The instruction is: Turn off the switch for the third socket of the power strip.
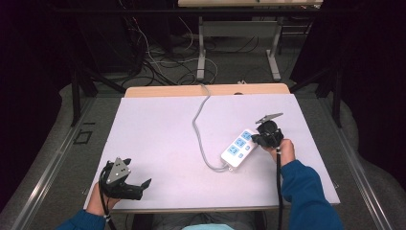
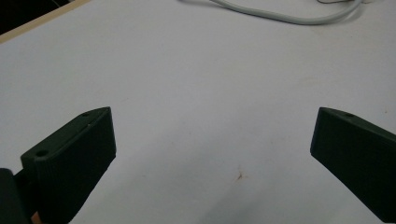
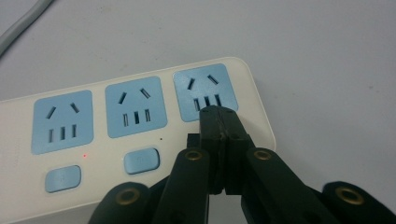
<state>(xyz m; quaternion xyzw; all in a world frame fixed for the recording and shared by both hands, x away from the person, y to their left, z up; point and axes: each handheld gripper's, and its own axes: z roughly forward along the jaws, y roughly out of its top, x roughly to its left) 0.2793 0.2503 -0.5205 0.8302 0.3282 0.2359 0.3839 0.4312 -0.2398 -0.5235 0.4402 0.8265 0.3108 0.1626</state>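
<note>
A white power strip with three blue sockets lies slantwise right of the table's middle. In the right gripper view the strip shows blue sockets, two blue buttons and a small red light. My right gripper is shut with nothing between its jaws; its closed tips rest at the lower edge of the end socket. My left gripper hovers near the table's front left corner, jaws spread wide over bare tabletop, holding nothing.
The strip's grey cable snakes from its near end up across the table and off the far edge; part of the cable crosses the top of the left gripper view. Beyond the table are desk legs and tangled wires on the floor.
</note>
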